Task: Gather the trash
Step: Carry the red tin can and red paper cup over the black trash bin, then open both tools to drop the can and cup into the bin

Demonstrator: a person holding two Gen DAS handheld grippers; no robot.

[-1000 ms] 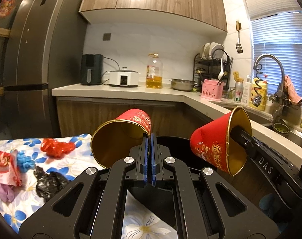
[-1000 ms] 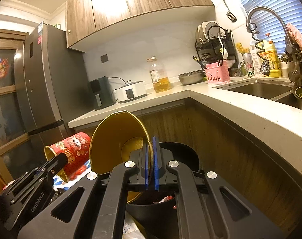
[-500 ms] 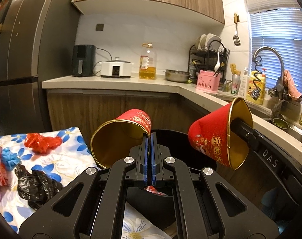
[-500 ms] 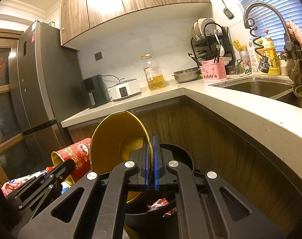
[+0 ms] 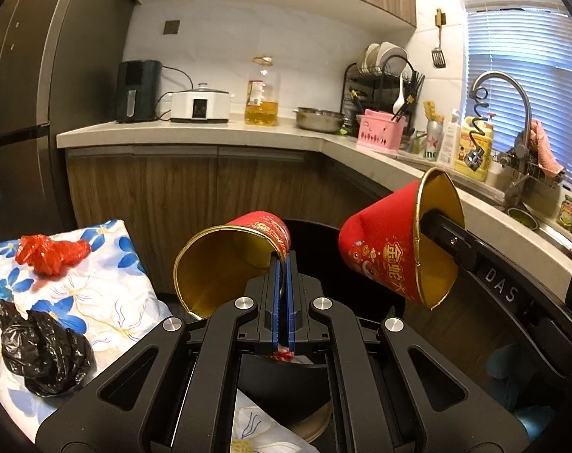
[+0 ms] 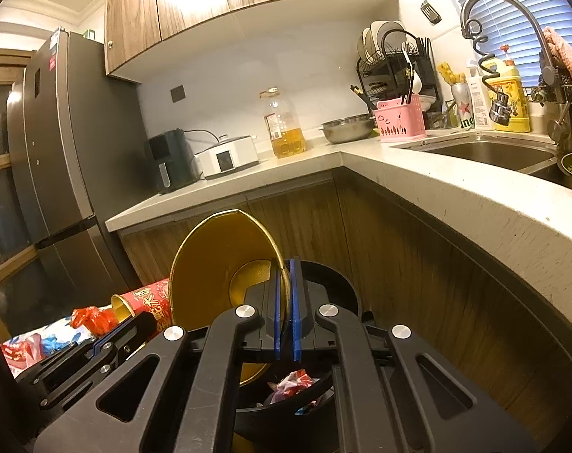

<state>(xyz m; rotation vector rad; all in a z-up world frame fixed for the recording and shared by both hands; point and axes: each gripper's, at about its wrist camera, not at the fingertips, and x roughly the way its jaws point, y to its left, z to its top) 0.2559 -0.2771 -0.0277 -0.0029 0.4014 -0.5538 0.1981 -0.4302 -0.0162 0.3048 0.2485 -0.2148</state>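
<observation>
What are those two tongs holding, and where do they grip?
Each holds a red paper cup with a gold inside, pinched at the rim: the left tongs grip the left cup, the right tongs the right cup.

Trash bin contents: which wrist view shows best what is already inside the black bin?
The right wrist view. It looks down past the right gripper into the black bin, showing crumpled red and white wrappers. The left wrist view shows only a red scrap below the left gripper.
</observation>
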